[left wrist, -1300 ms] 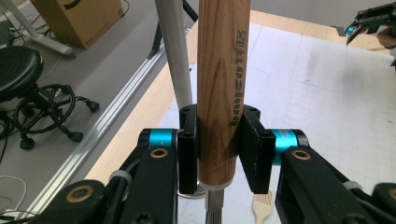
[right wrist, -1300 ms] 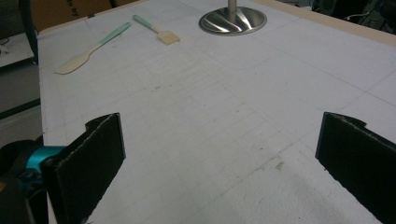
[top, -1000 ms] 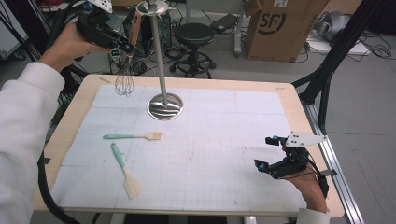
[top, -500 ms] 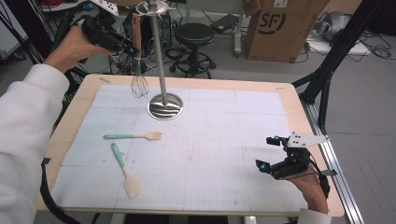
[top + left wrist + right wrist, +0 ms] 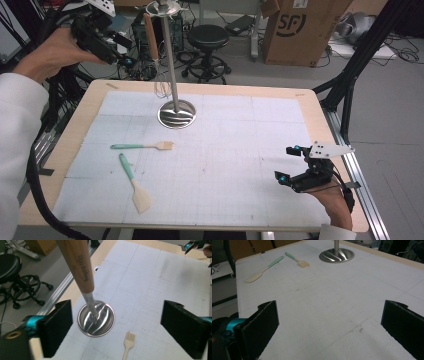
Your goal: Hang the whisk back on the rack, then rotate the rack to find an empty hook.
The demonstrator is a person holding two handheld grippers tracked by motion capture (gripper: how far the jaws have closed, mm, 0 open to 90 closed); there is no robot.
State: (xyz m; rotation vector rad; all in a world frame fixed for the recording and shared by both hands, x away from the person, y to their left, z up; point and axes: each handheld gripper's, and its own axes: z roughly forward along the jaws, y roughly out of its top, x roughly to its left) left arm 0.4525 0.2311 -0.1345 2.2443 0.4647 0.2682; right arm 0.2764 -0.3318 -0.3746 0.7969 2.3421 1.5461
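A wooden-handled whisk [image 5: 151, 37] hangs beside the pole of a metal stand [image 5: 170, 65], its wires [image 5: 161, 88] just above the table. In the left gripper view the whisk handle [image 5: 78, 262] runs down between the wide-apart jaws without touching them, over the stand's round base [image 5: 105, 325]. My left gripper [image 5: 122, 49] [image 5: 120, 322] is open, held high at the back left. My right gripper [image 5: 286, 163] [image 5: 329, 322] rests open at the front right, nothing between its jaws. A teal-handled brush [image 5: 142, 146] and a teal-handled spatula [image 5: 134, 182] lie front left.
A white gridded mat [image 5: 240, 150] covers the wooden table [image 5: 320, 115]. Behind the table stand a black stool [image 5: 206, 37] and a cardboard box [image 5: 300, 30]. A black frame leg [image 5: 350, 85] rises at the right.
My left gripper carried the whisk rightward to the stand. The whisk now hangs by the pole and the left jaws stand open. The right gripper has not moved.
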